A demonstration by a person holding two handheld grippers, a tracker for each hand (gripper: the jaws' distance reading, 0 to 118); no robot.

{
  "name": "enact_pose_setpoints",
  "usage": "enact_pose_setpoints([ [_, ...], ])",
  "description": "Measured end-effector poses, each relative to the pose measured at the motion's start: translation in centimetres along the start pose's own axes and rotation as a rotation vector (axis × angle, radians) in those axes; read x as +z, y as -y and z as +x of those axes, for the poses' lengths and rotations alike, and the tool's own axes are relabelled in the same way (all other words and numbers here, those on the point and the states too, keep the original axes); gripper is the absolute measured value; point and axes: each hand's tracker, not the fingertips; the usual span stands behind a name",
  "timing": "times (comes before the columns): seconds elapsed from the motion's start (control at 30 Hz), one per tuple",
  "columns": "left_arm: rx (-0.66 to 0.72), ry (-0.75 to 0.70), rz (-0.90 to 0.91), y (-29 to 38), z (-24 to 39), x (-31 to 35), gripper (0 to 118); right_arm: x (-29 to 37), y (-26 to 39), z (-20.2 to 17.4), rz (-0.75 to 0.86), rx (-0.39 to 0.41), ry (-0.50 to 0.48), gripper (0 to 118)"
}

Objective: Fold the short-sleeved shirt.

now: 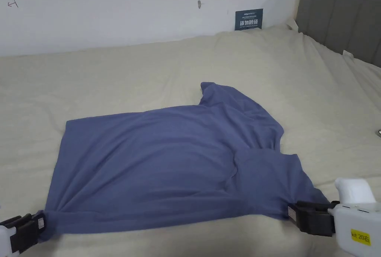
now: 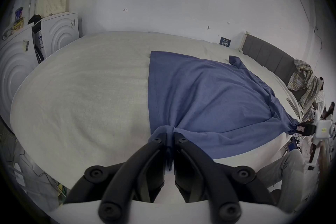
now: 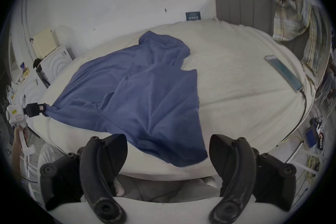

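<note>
A blue short-sleeved shirt (image 1: pixel 160 164) lies spread and wrinkled on the beige bed (image 1: pixel 111 75), its far sleeve (image 1: pixel 219 92) bunched up. My left gripper (image 1: pixel 39 224) is at the near left corner of the shirt; in the left gripper view (image 2: pixel 170 134) both jaws are pinched on gathered blue cloth (image 2: pixel 209 100). The right gripper (image 1: pixel 292 213) sits at the shirt's near right edge. Its jaws stand wide apart in the right gripper view (image 3: pixel 167 148), with the shirt's corner (image 3: pixel 190 158) lying between them on the bed edge.
A grey headboard (image 1: pixel 342 12) stands at the right with plaid cloth (image 3: pixel 294 13) draped over it. A flat device with a cable (image 3: pixel 283 73) lies on the bed's right side. White appliances (image 2: pixel 60 33) stand beyond the bed's left end. A person's leg (image 2: pixel 287 169) is by the bed edge.
</note>
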Motion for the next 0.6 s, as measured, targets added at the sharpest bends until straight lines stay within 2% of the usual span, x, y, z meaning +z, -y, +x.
enact_pose_setpoints([
  [0.03,0.001,0.001,-0.006,0.0,0.0,0.0,8,-0.4,-0.2,0.1,-0.019,-0.032,-0.022,78],
  [0.07,0.001,0.0,-0.008,0.0,-0.2,-0.1,8,-0.5,-0.3,0.2,-0.007,-0.036,-0.053,55],
  [0.1,0.005,0.001,-0.012,0.1,-0.2,-0.1,8,-0.4,-0.3,-0.2,0.004,-0.035,-0.069,7],
  [0.17,0.001,0.0,-0.019,0.1,-0.1,-0.2,8,-0.1,-0.4,-1.3,0.034,0.038,-0.02,4],
  [0.23,-0.011,-0.005,-0.022,0.2,-0.1,-0.3,8,-0.8,-0.9,-1.6,-0.045,0.109,-0.017,4],
  [0.43,-0.033,-0.015,-0.026,-0.1,0.2,-0.1,8,-0.9,-0.5,-0.2,-0.017,0.072,-0.003,4],
  [0.6,-0.059,-0.04,-0.011,-1.3,0.6,0.1,8,1.1,-4.0,0.1,0.048,0.025,-0.011,4],
])
